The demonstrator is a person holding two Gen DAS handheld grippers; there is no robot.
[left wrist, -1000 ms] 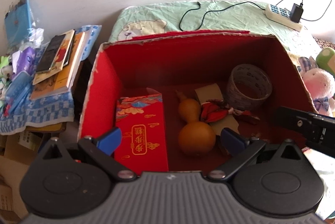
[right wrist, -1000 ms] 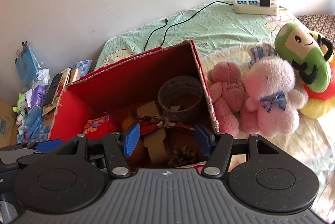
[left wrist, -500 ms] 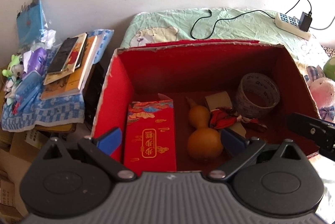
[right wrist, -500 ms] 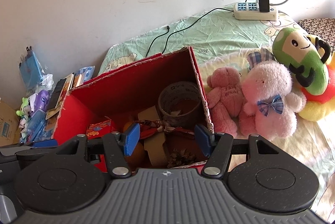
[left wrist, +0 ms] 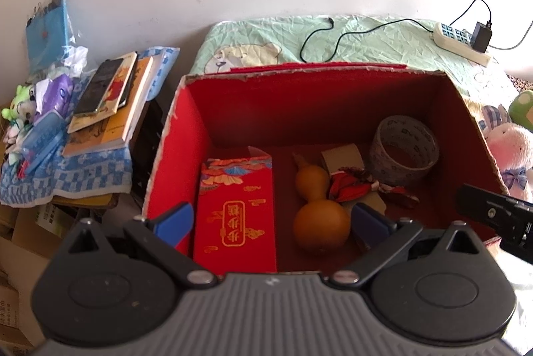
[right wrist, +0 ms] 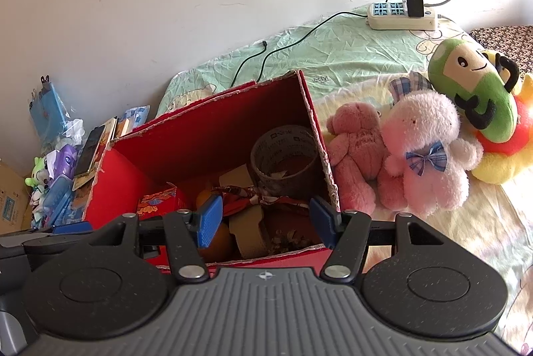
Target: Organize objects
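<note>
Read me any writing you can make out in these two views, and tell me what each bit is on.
Red packet in the red box: gold Chinese characters in a framed panel, too blurred to read.
Tape roll: small repeated print, too small to read.
Green bedsheet: tiny mark, perhaps "MM", uncertain.
Cardboard carton at far left: blue print, unreadable.
Book covers: no legible text.

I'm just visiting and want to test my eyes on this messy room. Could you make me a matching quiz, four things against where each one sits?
Things:
1. gourd
2. tape roll
3. power strip
4. pink bear

Places:
A. by the wall on the green sheet
B. right back corner of the red box
C. on the bed, just outside the box
D. middle of the box floor

Pairs: 1-D, 2-B, 3-A, 4-C
</note>
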